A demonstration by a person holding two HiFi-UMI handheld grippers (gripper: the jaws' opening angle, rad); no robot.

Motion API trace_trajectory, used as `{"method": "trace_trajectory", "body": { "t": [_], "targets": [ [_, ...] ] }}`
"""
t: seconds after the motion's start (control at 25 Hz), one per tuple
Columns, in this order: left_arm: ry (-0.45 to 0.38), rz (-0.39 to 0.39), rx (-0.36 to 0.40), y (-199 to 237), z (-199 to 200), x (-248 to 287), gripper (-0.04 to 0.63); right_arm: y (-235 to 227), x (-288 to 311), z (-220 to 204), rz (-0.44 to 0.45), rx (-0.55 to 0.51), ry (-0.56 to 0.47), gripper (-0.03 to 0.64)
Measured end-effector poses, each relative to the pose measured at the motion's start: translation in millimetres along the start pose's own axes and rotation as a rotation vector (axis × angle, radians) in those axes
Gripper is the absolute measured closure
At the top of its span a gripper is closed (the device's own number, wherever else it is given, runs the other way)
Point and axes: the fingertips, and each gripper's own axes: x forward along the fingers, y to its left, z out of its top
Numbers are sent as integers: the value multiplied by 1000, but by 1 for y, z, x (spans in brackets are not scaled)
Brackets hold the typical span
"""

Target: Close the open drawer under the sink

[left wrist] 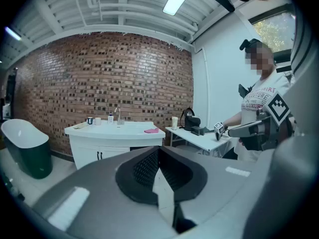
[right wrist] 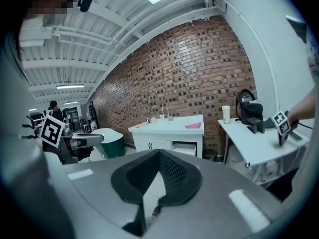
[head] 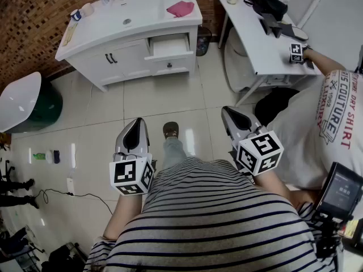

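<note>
The white vanity point(head: 113, 58) with the sink point(head: 127, 13) stands against the brick wall across the floor. Its upper right drawer point(head: 168, 46) is pulled out and shows a pale inside; it also shows in the right gripper view as the drawer point(right wrist: 185, 147). My left gripper point(head: 136, 124) and right gripper point(head: 230, 113) hover at waist height over the tiles, well short of the vanity and pointing toward it. Each one's jaws meet at the tips with nothing held, as seen at the left gripper point(left wrist: 158, 151) and the right gripper point(right wrist: 159, 153).
A pink cloth point(head: 180, 8) and bottles lie on the vanity top. A white table point(head: 255, 33) with a black machine stands at the right, where another person point(head: 329, 112) holds a marker cube. A dark bin point(head: 203, 38) sits between them. A green-and-white bathtub point(head: 22, 101) is at the left.
</note>
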Motion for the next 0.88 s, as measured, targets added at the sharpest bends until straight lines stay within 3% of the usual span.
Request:
{"method": "trace_trajectory", "body": {
  "t": [0.4, 0.6, 0.88],
  "targets": [
    [71, -84, -5, 112, 46, 161, 583, -25, 201, 59, -6, 24, 55, 617],
    [129, -134, -35, 148, 45, 235, 583, -42, 272, 53, -2, 10, 129, 617],
    [215, -132, -97, 175, 8, 309, 582, -79, 354, 20, -15, -46, 170, 617]
  ]
}}
